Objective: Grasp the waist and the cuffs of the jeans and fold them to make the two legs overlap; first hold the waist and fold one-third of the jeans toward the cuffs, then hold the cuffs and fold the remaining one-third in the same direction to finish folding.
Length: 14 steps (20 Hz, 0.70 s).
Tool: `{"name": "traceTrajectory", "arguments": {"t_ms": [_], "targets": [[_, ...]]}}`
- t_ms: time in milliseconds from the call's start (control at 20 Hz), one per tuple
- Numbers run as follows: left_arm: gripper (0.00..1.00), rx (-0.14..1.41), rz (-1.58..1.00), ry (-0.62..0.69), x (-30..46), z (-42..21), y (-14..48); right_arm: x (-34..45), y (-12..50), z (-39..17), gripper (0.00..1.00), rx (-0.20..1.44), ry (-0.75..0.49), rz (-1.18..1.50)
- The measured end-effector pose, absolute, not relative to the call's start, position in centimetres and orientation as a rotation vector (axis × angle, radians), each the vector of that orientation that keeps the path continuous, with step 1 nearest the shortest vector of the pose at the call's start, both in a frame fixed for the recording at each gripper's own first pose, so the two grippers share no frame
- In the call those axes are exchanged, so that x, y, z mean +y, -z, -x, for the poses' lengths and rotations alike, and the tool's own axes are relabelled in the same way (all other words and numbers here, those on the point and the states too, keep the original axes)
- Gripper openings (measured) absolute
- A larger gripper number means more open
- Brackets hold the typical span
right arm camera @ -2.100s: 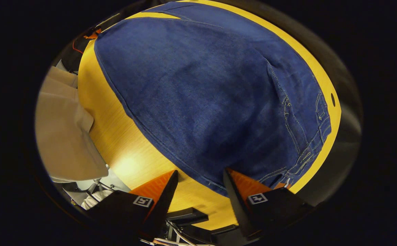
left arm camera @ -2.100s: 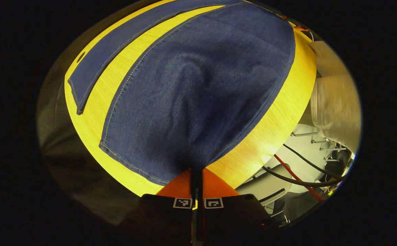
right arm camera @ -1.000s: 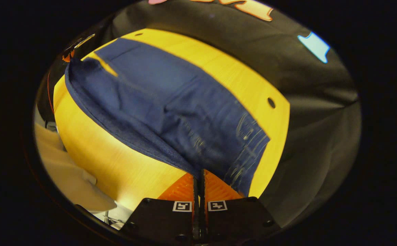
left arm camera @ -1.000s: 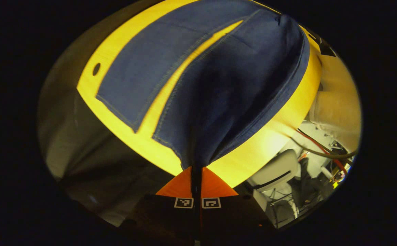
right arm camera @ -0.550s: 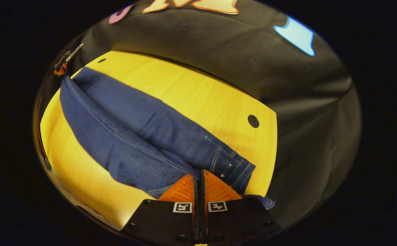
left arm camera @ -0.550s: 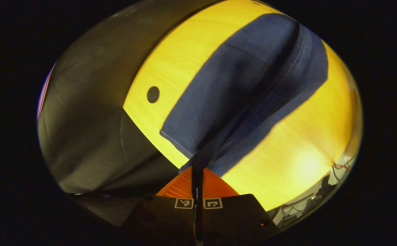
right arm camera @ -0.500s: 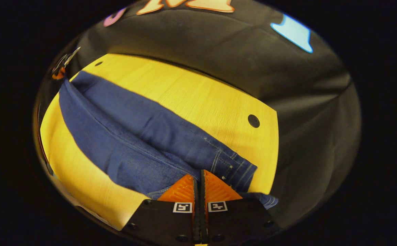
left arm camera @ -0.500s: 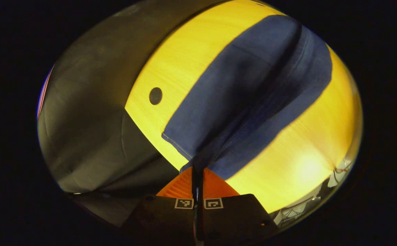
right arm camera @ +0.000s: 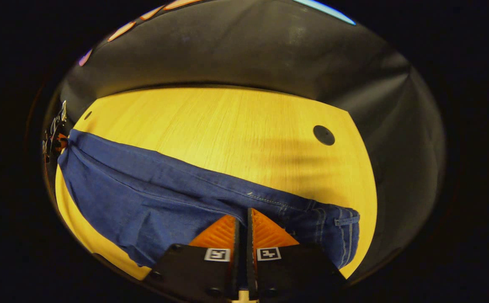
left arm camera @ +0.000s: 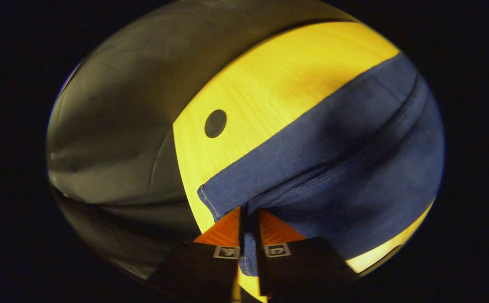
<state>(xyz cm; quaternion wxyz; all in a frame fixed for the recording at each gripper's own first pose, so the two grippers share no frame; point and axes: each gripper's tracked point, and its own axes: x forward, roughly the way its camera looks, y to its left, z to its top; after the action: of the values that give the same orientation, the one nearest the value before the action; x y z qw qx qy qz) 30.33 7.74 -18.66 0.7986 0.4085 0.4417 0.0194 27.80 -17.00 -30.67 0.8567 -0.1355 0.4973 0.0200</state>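
Left gripper view: we find the left gripper (left arm camera: 248,214) with its two fingers drawn close together and a strip of denim running down between them, so it is clamped on the cuff end of the jeans (left arm camera: 345,168). The jeans lie across the yellow wooden table (left arm camera: 269,84), with one leg doubled over the other; a long ridge of cloth runs away toward the upper right. A stitched hem edge sits just left of the fingers. A round dark hole (left arm camera: 215,123) in the table top lies apart from the cloth, toward the booth wall.

Right gripper view: we find the right gripper (right arm camera: 242,225) with its fingers pressed nearly together and denim bunched against them, gripping the waist end of the jeans (right arm camera: 143,198). The waistband with its stitching and belt loop lies just right of the fingers. The jeans stretch leftward along the near side of the table (right arm camera: 227,122). Another round hole (right arm camera: 323,135) sits on bare wood, well apart from the cloth. At the far left end of the jeans we see the other gripper (right arm camera: 55,134), too small to judge.
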Motion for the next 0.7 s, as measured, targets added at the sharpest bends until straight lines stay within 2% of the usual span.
{"name": "traceTrajectory", "arguments": {"t_ms": [150,200,250,350,500,700], "targets": [[0.98,0.795,-0.746,-0.179,8.5,-29.7,16.1,-19.6,27.4,-27.7,0.99,0.976,0.011,0.252],[1.00,0.740,-0.681,-0.216,8.4,-29.2,15.0,-20.8,25.9,-26.8,0.98,0.958,0.039,0.227],[0.94,0.691,-0.612,-0.242,7.8,-28.8,14.2,-22.3,24.9,-26.2,1.00,0.942,0.072,0.211],[0.94,0.625,-0.461,-0.274,7.5,-27.9,13.7,-25.3,23.6,-24.1,1.00,0.935,0.125,0.178],[0.95,0.551,-0.256,-0.280,7.1,-28.8,14.0,-30.0,23.8,-20.2,1.00,0.967,0.203,0.145],[0.95,0.451,-0.174,-0.273,6.1,-29.8,11.7,-32.4,27.0,-17.3,1.00,1.040,0.222,0.074]]}}
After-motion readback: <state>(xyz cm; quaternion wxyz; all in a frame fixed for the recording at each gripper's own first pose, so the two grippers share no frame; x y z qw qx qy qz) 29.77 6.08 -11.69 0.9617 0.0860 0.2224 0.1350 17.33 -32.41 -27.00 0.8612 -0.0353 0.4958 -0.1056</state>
